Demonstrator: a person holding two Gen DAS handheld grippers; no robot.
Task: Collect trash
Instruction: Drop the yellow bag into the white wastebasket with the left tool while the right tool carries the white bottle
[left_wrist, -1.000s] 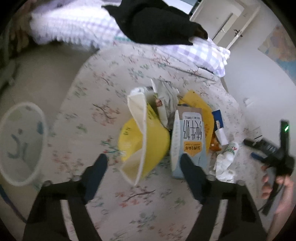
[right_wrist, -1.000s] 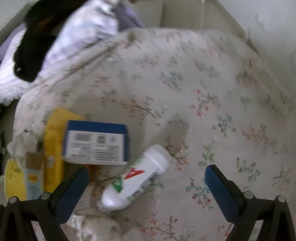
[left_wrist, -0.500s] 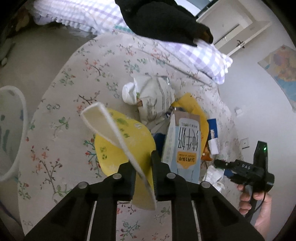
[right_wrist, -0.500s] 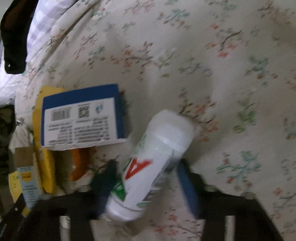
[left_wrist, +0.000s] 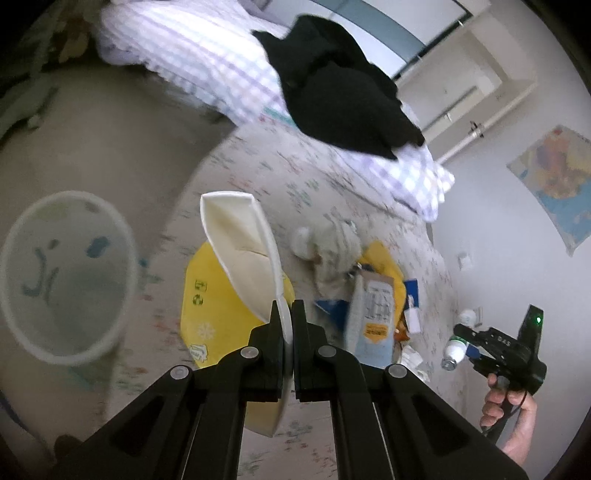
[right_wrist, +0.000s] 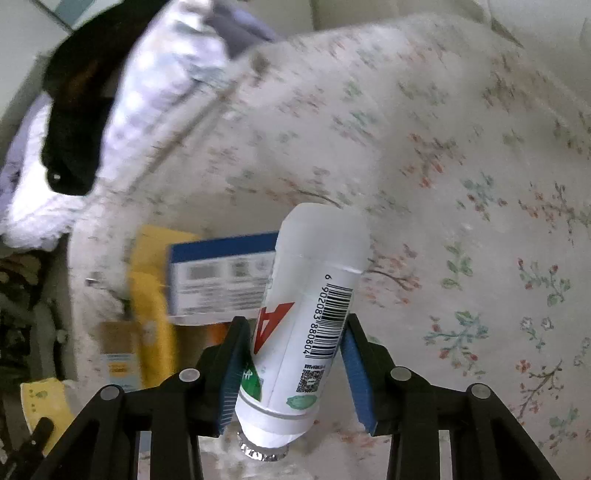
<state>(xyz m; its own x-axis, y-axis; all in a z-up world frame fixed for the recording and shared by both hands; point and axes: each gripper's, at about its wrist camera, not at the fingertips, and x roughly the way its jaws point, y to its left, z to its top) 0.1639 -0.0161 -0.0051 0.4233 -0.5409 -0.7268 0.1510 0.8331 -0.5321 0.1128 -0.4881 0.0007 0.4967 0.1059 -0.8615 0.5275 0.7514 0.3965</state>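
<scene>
**Both grippers holding trash**

Your left gripper (left_wrist: 287, 314) is pinched tight on the yellow bag's (left_wrist: 236, 295) white rim, lifted above the flowered bed (left_wrist: 295, 177). Your right gripper (right_wrist: 291, 354) clamps the white bottle (right_wrist: 306, 317), raised over the bed.

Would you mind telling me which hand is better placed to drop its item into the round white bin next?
Left. Its tool, shut on the yellow-and-white paper container, has the round white mesh bin close at its left. The right tool, gripping the white plastic bottle, sees no bin.
</scene>
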